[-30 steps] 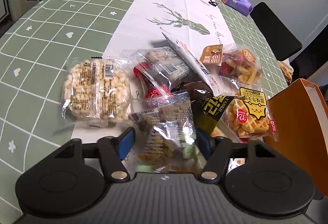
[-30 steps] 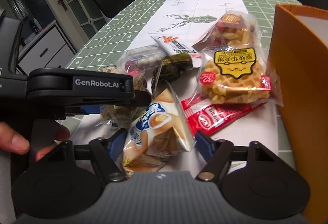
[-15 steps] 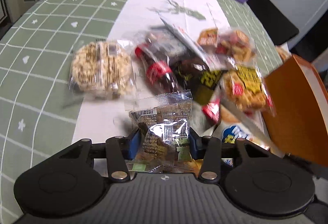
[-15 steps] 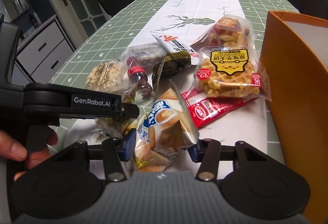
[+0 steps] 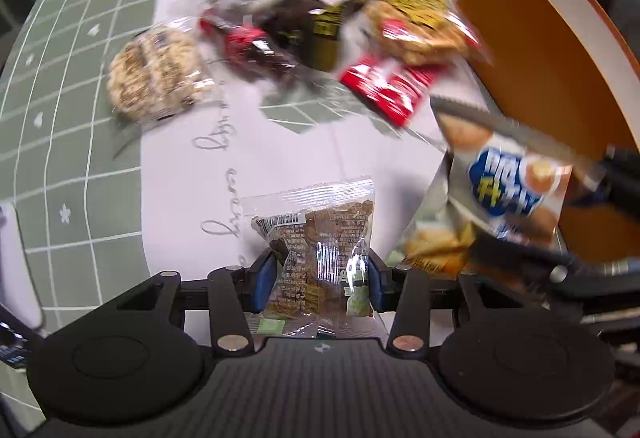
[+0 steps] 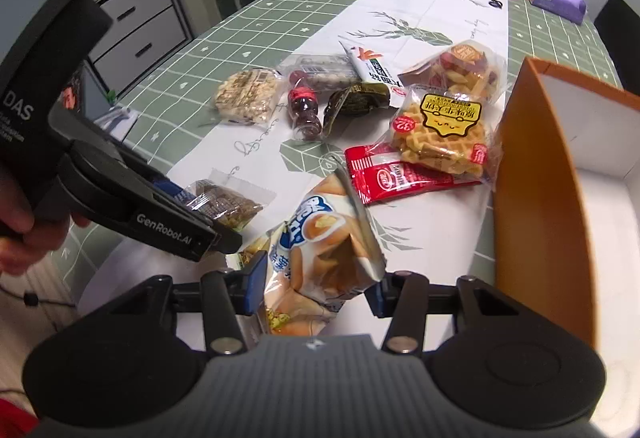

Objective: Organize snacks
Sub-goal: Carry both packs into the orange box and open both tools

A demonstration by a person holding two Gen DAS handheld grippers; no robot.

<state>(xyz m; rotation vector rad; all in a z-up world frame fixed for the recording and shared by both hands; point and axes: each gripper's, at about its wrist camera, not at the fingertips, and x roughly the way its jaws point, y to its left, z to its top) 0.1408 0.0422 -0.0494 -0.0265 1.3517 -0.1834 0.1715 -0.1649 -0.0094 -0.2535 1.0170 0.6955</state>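
Where legible, hand-held gripper [image 6: 188, 234] reads "GenRobot.AI".

The small clear plastic packet of brown snacks [image 5: 320, 254] is glossy and crinkled, with bright glare. The shiny foil-like bread bag with blue print [image 6: 324, 250] is creased. The orange cardboard box [image 6: 536, 205] looks matt and smooth. The green checked cloth on the bench [image 6: 256, 33] is matt. The black plastic gripper bodies [image 5: 320, 378] are matt, with ribbed tops.
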